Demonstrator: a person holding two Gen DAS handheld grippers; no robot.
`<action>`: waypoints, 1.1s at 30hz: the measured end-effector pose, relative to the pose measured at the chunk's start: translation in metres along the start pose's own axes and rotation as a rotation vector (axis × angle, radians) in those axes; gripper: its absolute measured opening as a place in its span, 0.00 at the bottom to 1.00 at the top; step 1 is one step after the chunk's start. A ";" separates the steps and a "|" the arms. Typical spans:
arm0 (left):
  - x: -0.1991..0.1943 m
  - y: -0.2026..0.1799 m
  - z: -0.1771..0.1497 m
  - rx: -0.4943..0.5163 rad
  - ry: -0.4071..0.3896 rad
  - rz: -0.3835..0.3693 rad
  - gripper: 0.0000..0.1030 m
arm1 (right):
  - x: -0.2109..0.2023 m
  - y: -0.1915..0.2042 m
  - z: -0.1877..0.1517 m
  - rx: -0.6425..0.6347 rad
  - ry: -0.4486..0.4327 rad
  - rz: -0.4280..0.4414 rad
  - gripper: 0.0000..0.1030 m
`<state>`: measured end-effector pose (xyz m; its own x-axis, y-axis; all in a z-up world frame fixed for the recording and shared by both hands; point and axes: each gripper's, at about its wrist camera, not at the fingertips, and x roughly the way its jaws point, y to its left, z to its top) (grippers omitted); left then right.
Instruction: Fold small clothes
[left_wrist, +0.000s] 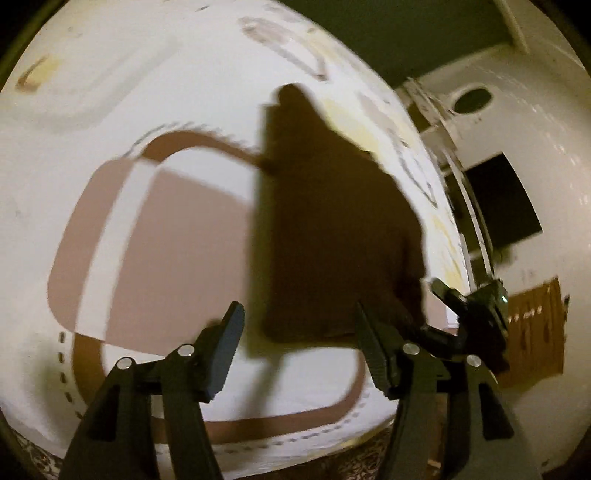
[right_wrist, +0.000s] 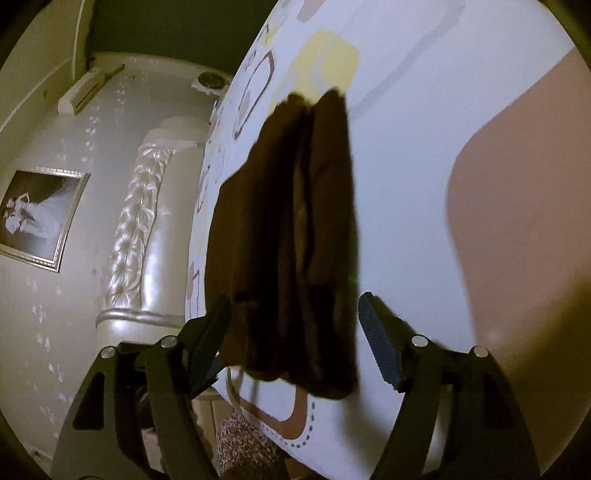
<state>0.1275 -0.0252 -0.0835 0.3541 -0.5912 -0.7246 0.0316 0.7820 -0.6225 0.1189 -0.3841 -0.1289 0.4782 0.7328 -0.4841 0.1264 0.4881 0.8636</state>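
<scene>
Black left gripper (left_wrist: 299, 350) stands with jaws wide, gripping nothing; the right gripper (right_wrist: 293, 339) likewise, also seen at the right edge of the left view. Just beyond both lies the brown garment (left_wrist: 332, 229), folded in long layers on the white patterned sheet (left_wrist: 177, 110). Far left in the right view: headboard (right_wrist: 147, 229), framed picture (right_wrist: 40, 218).

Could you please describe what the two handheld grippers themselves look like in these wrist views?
The left gripper and right gripper look alike: matte black plastic, each with two angular arms with cut-out slots, jointed by round silver pins. Their fingers end in flat pads with fine ribbed faces, tinted dark blue-grey. No cables, sleeves or printed markings show. The left view catches the other gripper's black body with a small green light.
</scene>
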 end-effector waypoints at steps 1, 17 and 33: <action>0.006 0.007 0.002 -0.015 0.012 0.000 0.59 | 0.003 0.002 -0.002 -0.001 0.001 -0.005 0.69; 0.034 -0.016 -0.003 0.000 0.080 -0.122 0.65 | -0.024 0.016 -0.028 0.024 -0.148 -0.089 0.59; 0.034 -0.010 0.002 -0.056 0.089 -0.149 0.66 | 0.005 0.030 -0.034 0.004 -0.082 -0.132 0.24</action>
<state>0.1408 -0.0535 -0.1015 0.2656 -0.7164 -0.6451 0.0244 0.6739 -0.7384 0.0955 -0.3499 -0.1097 0.5267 0.6213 -0.5802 0.1963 0.5752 0.7941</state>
